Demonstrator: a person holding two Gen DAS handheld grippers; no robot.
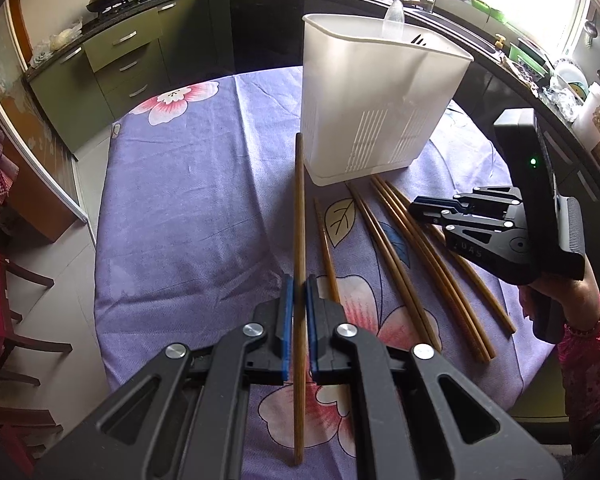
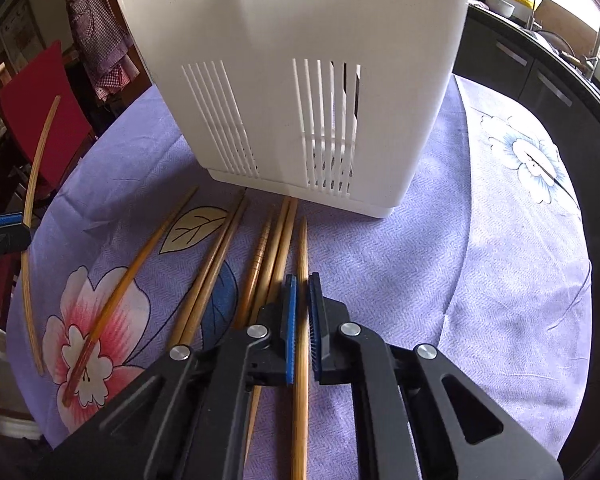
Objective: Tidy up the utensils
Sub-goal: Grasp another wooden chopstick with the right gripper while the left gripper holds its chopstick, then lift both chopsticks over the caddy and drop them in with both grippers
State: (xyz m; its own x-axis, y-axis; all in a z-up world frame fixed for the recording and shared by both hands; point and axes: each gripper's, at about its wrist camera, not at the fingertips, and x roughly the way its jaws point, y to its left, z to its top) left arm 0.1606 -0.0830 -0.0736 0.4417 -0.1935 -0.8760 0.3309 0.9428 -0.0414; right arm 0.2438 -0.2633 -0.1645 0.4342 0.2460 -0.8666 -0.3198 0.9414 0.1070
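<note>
1. The scene is a kitchen with dark cabinets; a tabletop [image 1: 188, 208] under a purple flowered cloth carries a white slotted holder [image 1: 376, 108] near its middle.
2. The left gripper [image 1: 299, 328] has its jaws clenched on one dark chopstick [image 1: 299, 208], which is raised off the cloth, beside the holder.
3. The right gripper [image 2: 302, 332] has its jaws clenched on a pale chopstick [image 2: 301, 248], which I judge to be low, at the cloth, just in front of the holder.
4. To do this step well, I would lift each stick until its tip clears the rim, then lower it into the holder.
5. Count: one holder; two held chopsticks; about six loose chopsticks [image 2: 204, 280] on the cloth, though some overlap.
</note>
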